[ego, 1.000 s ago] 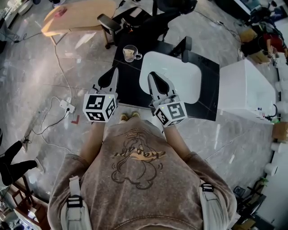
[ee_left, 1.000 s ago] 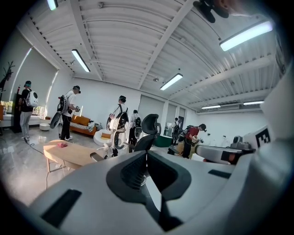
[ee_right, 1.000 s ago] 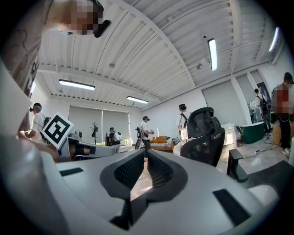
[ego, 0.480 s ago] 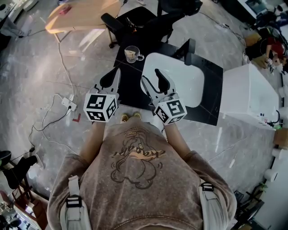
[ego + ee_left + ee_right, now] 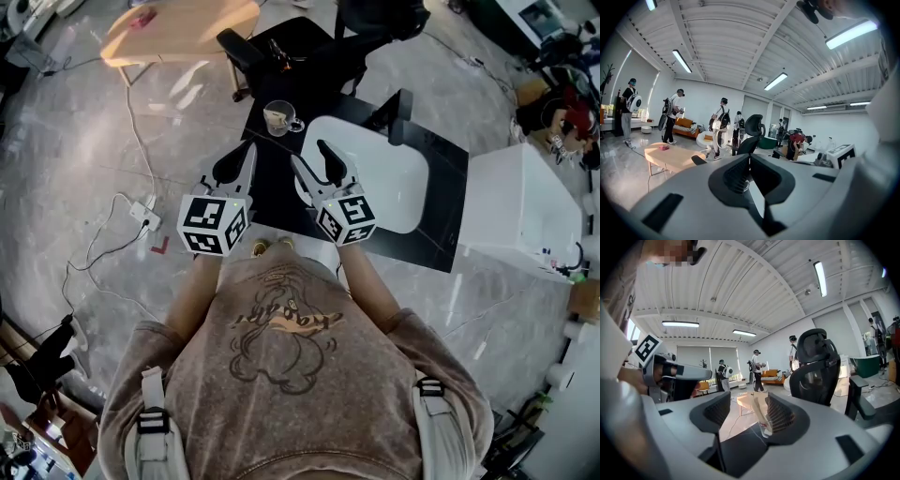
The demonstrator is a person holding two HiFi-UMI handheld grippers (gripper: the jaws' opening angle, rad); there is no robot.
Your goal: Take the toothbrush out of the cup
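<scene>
A clear glass cup (image 5: 279, 118) with a handle stands on the far left corner of the black table (image 5: 436, 234), and a toothbrush (image 5: 757, 410) leans inside it. In the right gripper view the cup (image 5: 766, 427) shows some way ahead, framed by the jaws. My right gripper (image 5: 311, 156) hovers over the table, short of the cup. Its jaws are opening and hold nothing. My left gripper (image 5: 242, 156) hangs beside it to the left, tips together and empty, with the cup ahead and a little to its right.
A white rounded tray (image 5: 380, 178) lies on the black table right of the cup. A black office chair (image 5: 309, 47) stands behind the table, a wooden table (image 5: 178, 23) further left, a white box (image 5: 520, 202) to the right. Cables and a power strip (image 5: 141, 216) lie on the floor.
The right gripper's jaws have gone from shut to wide open, and it has shifted slightly left and down toward the cup. The left gripper has stayed put.
</scene>
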